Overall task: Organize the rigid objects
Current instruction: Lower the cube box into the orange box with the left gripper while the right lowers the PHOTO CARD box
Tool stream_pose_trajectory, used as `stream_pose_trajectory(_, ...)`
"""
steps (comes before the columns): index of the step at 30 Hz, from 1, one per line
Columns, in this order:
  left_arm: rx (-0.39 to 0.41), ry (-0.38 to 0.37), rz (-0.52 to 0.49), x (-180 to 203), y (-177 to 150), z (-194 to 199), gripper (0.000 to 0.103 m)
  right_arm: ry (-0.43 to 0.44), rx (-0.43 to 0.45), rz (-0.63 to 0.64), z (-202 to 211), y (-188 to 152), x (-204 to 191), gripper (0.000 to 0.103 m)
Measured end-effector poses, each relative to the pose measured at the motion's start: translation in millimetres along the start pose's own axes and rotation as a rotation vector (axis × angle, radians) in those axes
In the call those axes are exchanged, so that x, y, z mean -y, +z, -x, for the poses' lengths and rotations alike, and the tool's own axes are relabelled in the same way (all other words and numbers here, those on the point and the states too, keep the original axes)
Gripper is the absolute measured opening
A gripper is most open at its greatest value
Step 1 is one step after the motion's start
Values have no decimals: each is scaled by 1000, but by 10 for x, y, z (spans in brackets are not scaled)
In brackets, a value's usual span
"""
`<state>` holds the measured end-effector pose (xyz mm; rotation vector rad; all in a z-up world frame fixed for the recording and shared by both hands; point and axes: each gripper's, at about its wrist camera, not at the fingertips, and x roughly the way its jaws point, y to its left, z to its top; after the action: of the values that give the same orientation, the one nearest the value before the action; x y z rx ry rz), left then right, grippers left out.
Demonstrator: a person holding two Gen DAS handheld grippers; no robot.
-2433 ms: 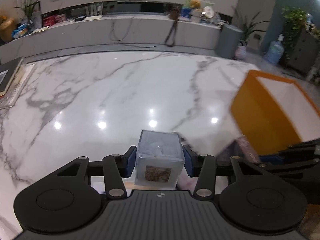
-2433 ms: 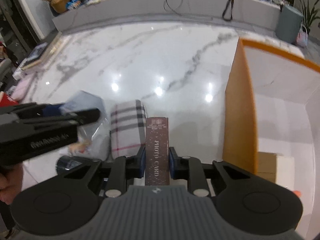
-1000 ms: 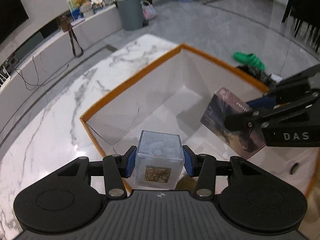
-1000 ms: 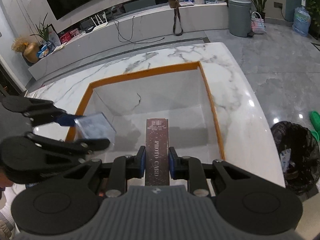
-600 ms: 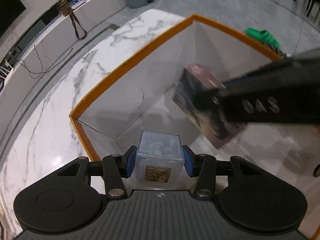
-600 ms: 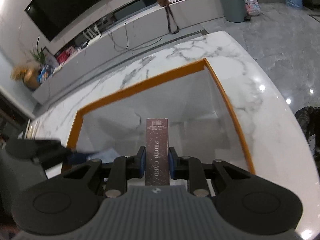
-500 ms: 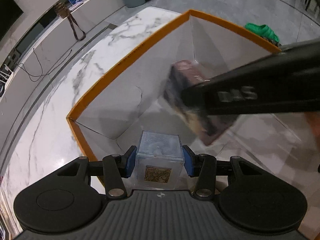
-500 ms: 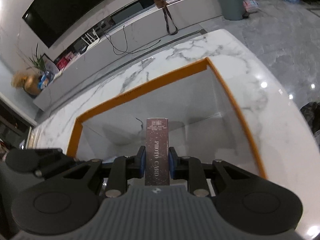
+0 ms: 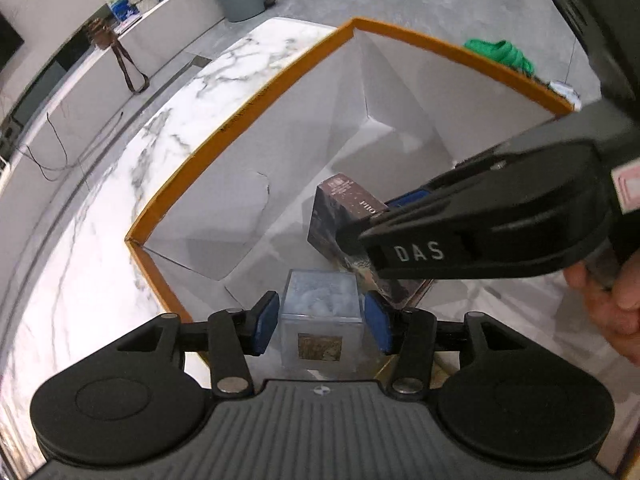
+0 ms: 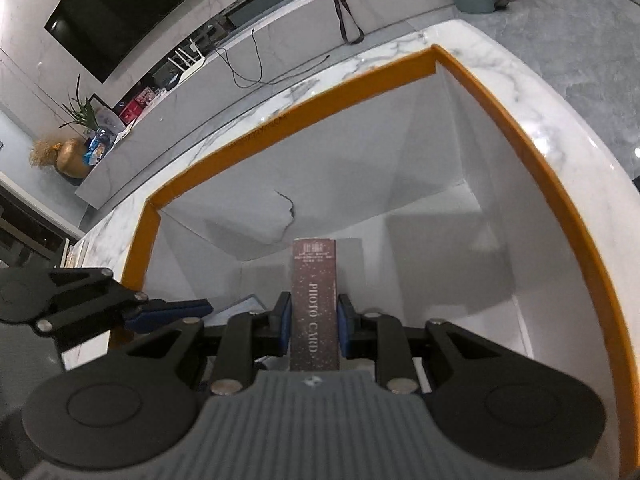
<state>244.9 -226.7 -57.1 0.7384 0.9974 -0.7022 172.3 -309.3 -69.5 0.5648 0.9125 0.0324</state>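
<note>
**Left and right wrist views, both grippers inside the box.**

My left gripper (image 9: pixel 320 316) has its blue pads set against two opposite sides of the clear cube (image 9: pixel 320 296), about half open. The cube is hard, see-through plastic with square edges, a white fluffy filling and a small gold-brown label on its near face. It hangs over the near left corner of the box.

My right gripper (image 10: pixel 310 316) is almost fully closed on the photo card box (image 10: pixel 314 280). This is a thin, flat case with a dark speckled spine lettered "PHOTO CARD", held edge-on and tilted. In the left wrist view it sits just beyond the cube; I cannot tell whether the two touch. A hand (image 9: pixel 612 300) grips the right gripper's handle.

The storage box (image 9: pixel 240 118) is rectangular card with a matte white lining, creased at the folds, and a narrow orange rim. A short tear (image 10: pixel 290 212) marks the far inner wall. Its far floor lies bare, leaving room ahead of both grippers. The walls stand close on my left.

The box rests on a glossy white marble desk (image 9: pixel 100 240) with grey veins and a rounded edge.
</note>
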Motion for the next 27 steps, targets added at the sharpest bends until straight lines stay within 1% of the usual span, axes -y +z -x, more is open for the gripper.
stream_pose_trajectory(2,-6,-35,20,-42,4,19,54,-4,18,-8,17,-5,21,22)
stream_pose_trajectory(4,-12,-51,23,-58,10,34,50,-1,30,-19,39,-3,44,22)
stream_pose_trajectory(7,-32,-95,39,-93,5,51,49,0,39,-23,71,-19,74,22)
stream_pose_trajectory(10,-51,-108,72,-156,29,62,45,30,32,-41,88,-32,117,22)
stream_pose_trajectory(12,-51,-98,104,-178,40,48,45,53,36,-54,101,-18,150,22)
stream_pose_trajectory(13,-50,-86,104,-186,51,52,45,59,40,-60,119,-30,155,22)
stream_pose_trajectory(15,-46,-65,88,-176,62,55,40,73,41,-69,131,-32,173,22)
stream_pose_trajectory(20,-57,-32,51,-120,77,7,36,88,34,-88,97,-22,191,22)
stream_pose_trajectory(23,-53,-41,14,-75,95,2,36,92,11,-102,53,-23,222,22)
stream_pose_trajectory(27,-67,-22,22,-63,168,-31,36,138,-25,-141,-4,-22,291,22)
